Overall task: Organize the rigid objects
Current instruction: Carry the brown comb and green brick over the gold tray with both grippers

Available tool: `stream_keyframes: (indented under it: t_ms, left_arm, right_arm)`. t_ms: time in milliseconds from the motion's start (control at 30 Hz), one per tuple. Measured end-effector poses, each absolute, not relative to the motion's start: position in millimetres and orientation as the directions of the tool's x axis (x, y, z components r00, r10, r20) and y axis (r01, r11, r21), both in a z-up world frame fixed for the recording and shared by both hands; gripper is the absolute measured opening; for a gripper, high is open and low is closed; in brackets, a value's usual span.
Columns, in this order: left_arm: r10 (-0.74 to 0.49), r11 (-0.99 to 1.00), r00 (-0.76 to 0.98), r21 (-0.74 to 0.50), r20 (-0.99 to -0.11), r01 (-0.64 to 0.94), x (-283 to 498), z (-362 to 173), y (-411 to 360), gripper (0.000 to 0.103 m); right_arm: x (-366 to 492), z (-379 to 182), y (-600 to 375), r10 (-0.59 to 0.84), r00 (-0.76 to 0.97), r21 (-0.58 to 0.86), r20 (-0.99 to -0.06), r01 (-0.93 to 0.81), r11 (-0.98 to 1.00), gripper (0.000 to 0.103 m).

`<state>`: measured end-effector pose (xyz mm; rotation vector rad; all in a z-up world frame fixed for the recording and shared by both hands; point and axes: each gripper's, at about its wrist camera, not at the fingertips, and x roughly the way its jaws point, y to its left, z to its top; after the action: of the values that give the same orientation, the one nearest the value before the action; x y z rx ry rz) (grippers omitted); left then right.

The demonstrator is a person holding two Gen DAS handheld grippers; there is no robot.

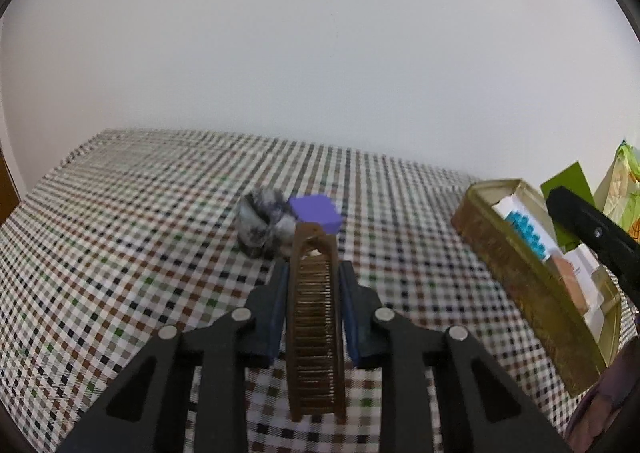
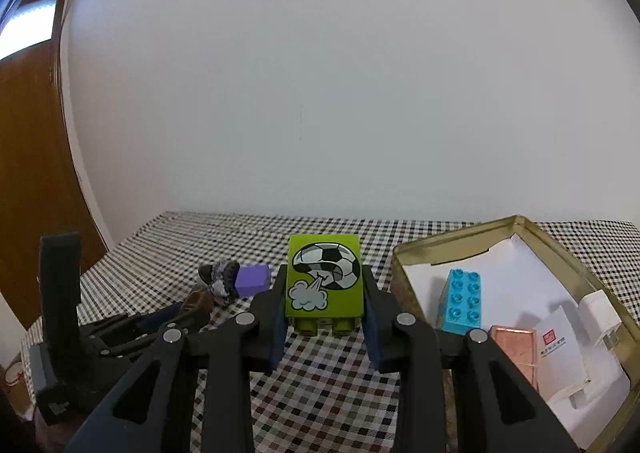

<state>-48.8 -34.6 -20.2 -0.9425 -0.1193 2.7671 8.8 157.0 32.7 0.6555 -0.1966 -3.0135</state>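
Left hand-held gripper clamped on comb, right hand-held gripper clamped on green block, both likely bound for tin at counter's right edge.

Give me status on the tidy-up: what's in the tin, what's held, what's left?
Done: blue brick, copper block and white charger lie in the gold tin.
In hand: left gripper holds a brown comb; right gripper holds the green football brick.
Left: purple cube and grey stone on the checked cloth.
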Motion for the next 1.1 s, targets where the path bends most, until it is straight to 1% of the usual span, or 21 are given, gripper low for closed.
stream_keyframes:
  t_ms: [100, 267, 500, 667, 767, 900, 1100]
  left_arm:
    - [0.225, -0.974, -0.793, -0.13, -0.566, -0.183, -42.0, -13.8, -23.4, 0.023]
    - [0.249, -0.968, -0.807, -0.153, -0.535, -0.197, -37.1, 1.5, -1.0, 0.023]
    - [0.296, -0.955, -0.824, -0.157, -0.484, -0.251, -27.2, 25.0, 33.2, 0.023]
    - [0.328, -0.944, -0.819, -0.142, -0.47, -0.297, -22.6, 36.2, 64.0, 0.023]
    - [0.349, -0.936, -0.813, -0.134, -0.465, -0.325, -18.7, 41.1, 82.3, 0.023]
    - [0.359, -0.929, -0.812, -0.094, -0.46, -0.358, -11.5, 44.6, 109.5, 0.023]
    - [0.376, -0.92, -0.791, -0.09, -0.483, -0.382, -12.4, 45.0, 137.4, 0.023]
  right_arm:
    - [14.3, 37.8, 162.6, -0.082, -0.918, 0.139, -0.387, 0.03, -0.99, 0.034]
    - [22.5, 45.9, 178.8, -0.094, -0.931, 0.162, -0.351, 0.038, -0.986, 0.034]
    - [33.4, 57.5, 206.3, -0.061, -0.947, 0.184, -0.315, 0.002, -0.983, 0.034]
    - [41.2, 66.7, 236.4, -0.013, -0.957, 0.205, -0.289, -0.049, -0.978, 0.034]
    - [44.9, 69.8, 257.5, 0.031, -0.957, 0.217, -0.288, -0.097, -0.971, 0.034]
    - [48.3, 69.4, 288.6, 0.083, -0.948, 0.245, -0.307, -0.163, -0.956, 0.034]
    - [46.5, 64.8, 321.2, 0.133, -0.927, 0.266, -0.35, -0.235, -0.935, 0.034]
